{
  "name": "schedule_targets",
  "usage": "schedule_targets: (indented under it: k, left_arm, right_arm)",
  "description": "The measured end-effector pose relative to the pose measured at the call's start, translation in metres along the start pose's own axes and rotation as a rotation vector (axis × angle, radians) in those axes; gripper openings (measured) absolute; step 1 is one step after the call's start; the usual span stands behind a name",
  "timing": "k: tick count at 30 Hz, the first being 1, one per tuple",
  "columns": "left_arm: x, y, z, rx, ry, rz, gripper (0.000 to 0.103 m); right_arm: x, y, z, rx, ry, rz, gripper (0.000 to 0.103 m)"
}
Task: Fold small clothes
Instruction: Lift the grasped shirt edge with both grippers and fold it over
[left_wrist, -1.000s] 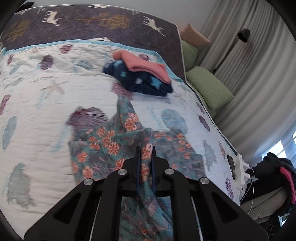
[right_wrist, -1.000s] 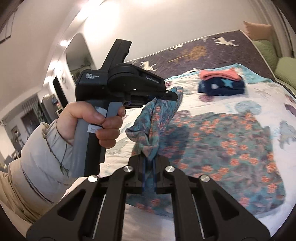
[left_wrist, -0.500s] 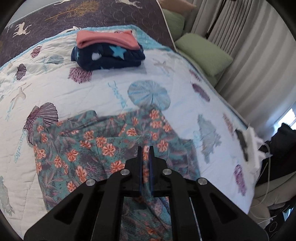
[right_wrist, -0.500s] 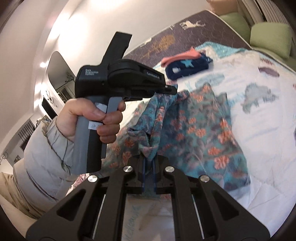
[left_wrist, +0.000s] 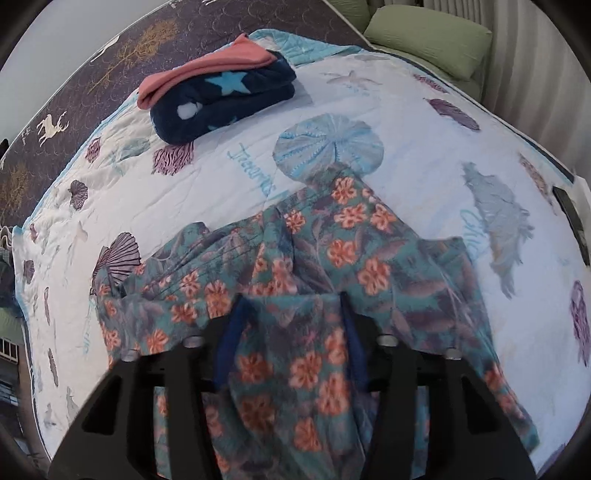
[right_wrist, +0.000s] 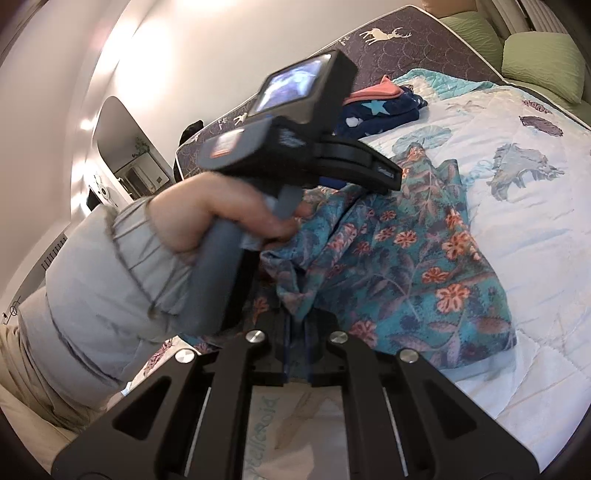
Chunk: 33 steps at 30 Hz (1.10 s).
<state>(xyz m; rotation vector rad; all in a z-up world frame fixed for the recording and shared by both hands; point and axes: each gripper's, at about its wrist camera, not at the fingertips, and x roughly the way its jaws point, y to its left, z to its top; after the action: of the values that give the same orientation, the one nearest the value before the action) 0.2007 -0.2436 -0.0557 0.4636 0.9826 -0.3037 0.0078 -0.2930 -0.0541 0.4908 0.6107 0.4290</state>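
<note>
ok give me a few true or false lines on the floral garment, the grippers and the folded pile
1. The right gripper is shut on the floral garment. True.
2. The left gripper is clamped tight on the garment. False: its jaws have just been opening, and the cloth lies loose between the parted fingers.
3. The folded pile has a pink piece on top of a navy starred one. True.
4. The floral garment lies on top of the folded pile. False: it lies apart from it, nearer the grippers, on the quilt.
5. Green pillows sit beyond the far edge of the quilt. True.
</note>
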Motion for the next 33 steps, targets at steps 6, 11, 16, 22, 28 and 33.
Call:
schedule_targets:
  k: [6,11,16,22,28,33]
  left_arm:
    - [-0.011,0.019,0.009,-0.13,-0.016,-0.091,0.006]
    - [-0.04,0.034,0.021,-0.195,-0.084,-0.158,0.006]
    - [-0.051,0.03,0.034,-0.211,-0.101,-0.205,0.006]
    - [-0.05,-0.007,0.049,-0.131,-0.098,-0.213,0.006]
    - [-0.022,-0.04,0.052,-0.064,-0.053,-0.157,0.006]
    - [-0.003,-0.052,0.049,-0.029,-0.03,-0.132,0.007]
  right_arm:
    - [-0.003,-0.003,-0.001,0.011,-0.002,0.001,0.005]
    - [-0.007,-0.003,0.004,-0.003,-0.023,0.002,0.005]
    - [-0.023,-0.012,0.011,0.021,-0.065,-0.007,0.005]
    - [-0.045,-0.026,0.016,0.062,-0.107,-0.025,0.005]
    - [-0.05,-0.045,0.01,0.108,-0.093,-0.056,0.005]
    - [-0.046,-0.063,0.001,0.171,-0.06,-0.057,0.005]
